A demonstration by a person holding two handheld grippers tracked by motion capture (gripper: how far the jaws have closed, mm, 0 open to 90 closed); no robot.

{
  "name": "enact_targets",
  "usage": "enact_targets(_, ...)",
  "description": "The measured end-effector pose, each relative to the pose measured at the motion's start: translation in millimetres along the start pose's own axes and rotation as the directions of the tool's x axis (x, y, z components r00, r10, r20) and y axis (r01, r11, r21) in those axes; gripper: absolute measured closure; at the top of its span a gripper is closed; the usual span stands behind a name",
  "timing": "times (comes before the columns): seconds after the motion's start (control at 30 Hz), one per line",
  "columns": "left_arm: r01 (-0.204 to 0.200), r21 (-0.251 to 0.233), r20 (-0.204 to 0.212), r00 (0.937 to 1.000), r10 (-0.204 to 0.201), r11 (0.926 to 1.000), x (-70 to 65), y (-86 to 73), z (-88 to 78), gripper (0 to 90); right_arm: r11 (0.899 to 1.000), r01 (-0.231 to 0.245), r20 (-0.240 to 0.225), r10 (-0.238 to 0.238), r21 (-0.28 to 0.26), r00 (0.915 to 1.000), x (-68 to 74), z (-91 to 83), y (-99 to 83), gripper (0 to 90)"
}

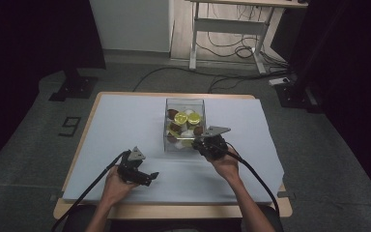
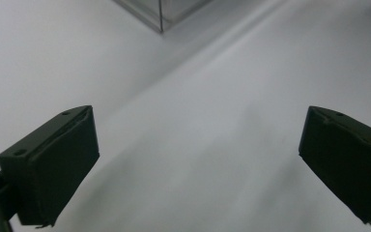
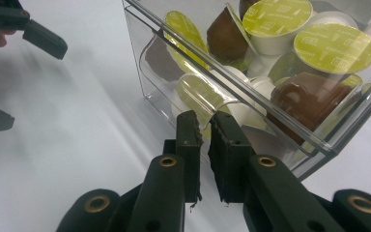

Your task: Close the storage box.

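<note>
The left gripper (image 1: 147, 177) hovers near the front edge of the tabletop (image 1: 125, 116), jaws wide apart with nothing between them. Farther in, the right gripper (image 1: 202, 144) has its jaws closed, pinching the near wall of the clear box (image 1: 185, 104). The box sits near the middle of the tabletop, full of coffee pods (image 3: 275, 18). It looks stiff, smooth and slippery, so the thin wall is a good place to hold.

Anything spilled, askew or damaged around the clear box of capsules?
Nothing spilled. The clear box stands upright on the table, capsules inside. The right gripper, jaws shut, pinches its front wall; the left gripper is open, empty.
</note>
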State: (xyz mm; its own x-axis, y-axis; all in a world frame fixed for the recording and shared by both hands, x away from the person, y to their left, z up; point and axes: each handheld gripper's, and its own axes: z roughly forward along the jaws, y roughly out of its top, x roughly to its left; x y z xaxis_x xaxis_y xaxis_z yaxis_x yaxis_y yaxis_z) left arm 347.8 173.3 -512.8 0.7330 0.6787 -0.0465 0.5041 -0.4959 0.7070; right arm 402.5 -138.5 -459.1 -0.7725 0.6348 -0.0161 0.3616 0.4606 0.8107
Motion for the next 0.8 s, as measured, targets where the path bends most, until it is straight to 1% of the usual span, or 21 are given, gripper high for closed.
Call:
enact_targets(0.2,0.001,0.014,0.006,1.0000,-0.002,0.9999,0.0,-3.1,4.4,0.1,1.000,0.000,0.002,0.000,-0.007,1.0000,-1.6,2.0,0.5,80.3)
enact_targets(0.33,0.001,0.022,0.005,1.0000,-0.001,0.9998,-0.1,-4.2,6.9,0.2,1.000,-0.004,0.012,0.004,-0.002,0.9999,-2.5,4.1,2.5,79.8)
enact_targets(0.43,-0.003,0.029,0.002,1.0000,0.003,0.9996,-0.3,-4.9,8.3,0.2,1.000,0.002,0.024,-0.002,0.002,0.9997,-2.6,5.5,3.7,79.1)
enact_targets(0.5,-0.002,0.033,0.002,1.0000,0.002,0.9995,-0.1,-5.4,9.2,0.2,1.000,0.002,0.022,-0.002,0.003,0.9998,-2.7,6.5,4.1,78.0)
enact_targets(0.63,-0.003,0.052,-0.008,1.0000,0.003,0.9986,1.2,-7.0,11.7,0.2,1.000,0.001,0.024,-0.001,0.005,0.9997,-2.4,8.3,4.4,77.3)
enact_targets(0.8,-0.004,0.056,-0.016,0.9999,0.005,0.9984,1.4,-7.4,12.1,0.2,1.000,-0.002,0.038,0.002,0.004,0.9993,-3.7,10.3,5.7,77.4)
